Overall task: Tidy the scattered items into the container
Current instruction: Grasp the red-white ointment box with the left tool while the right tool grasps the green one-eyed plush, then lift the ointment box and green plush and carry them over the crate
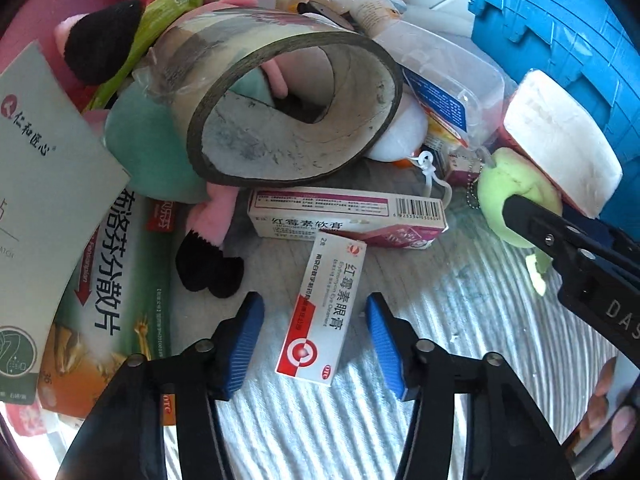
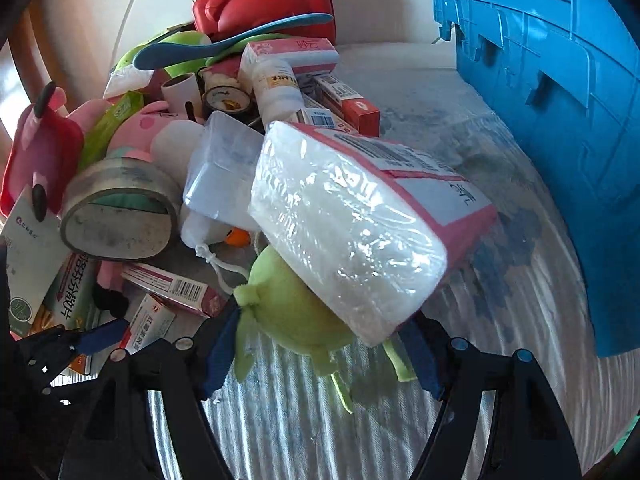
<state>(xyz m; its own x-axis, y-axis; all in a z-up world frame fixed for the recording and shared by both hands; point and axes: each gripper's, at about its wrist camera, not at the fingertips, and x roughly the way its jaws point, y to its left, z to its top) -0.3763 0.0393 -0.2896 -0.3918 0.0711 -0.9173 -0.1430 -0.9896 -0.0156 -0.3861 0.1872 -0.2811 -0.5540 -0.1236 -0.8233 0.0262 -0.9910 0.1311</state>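
My left gripper [image 1: 316, 340] is open, its blue pads on either side of a small red-and-white ointment box [image 1: 322, 312] lying on the striped cloth. My right gripper [image 2: 320, 356] is open around a green plush toy [image 2: 292, 312], which lies under a plastic-wrapped tissue pack [image 2: 360, 224]. The right gripper also shows at the right of the left wrist view, beside the green plush [image 1: 516, 196]. The blue crate [image 2: 560, 120] stands at the right. A heap of items lies behind: a large tape roll [image 1: 296, 96], a longer ointment box [image 1: 344, 216], a pink plush [image 1: 216, 224].
A green medicine box [image 1: 108, 280] and a pale card box [image 1: 44, 184] lie left. A clear plastic box [image 2: 224, 172], white bottle [image 2: 276, 88], red case [image 2: 268, 0] and blue-handled brush [image 2: 224, 40] are in the pile. Striped cloth [image 2: 320, 432] covers the surface.
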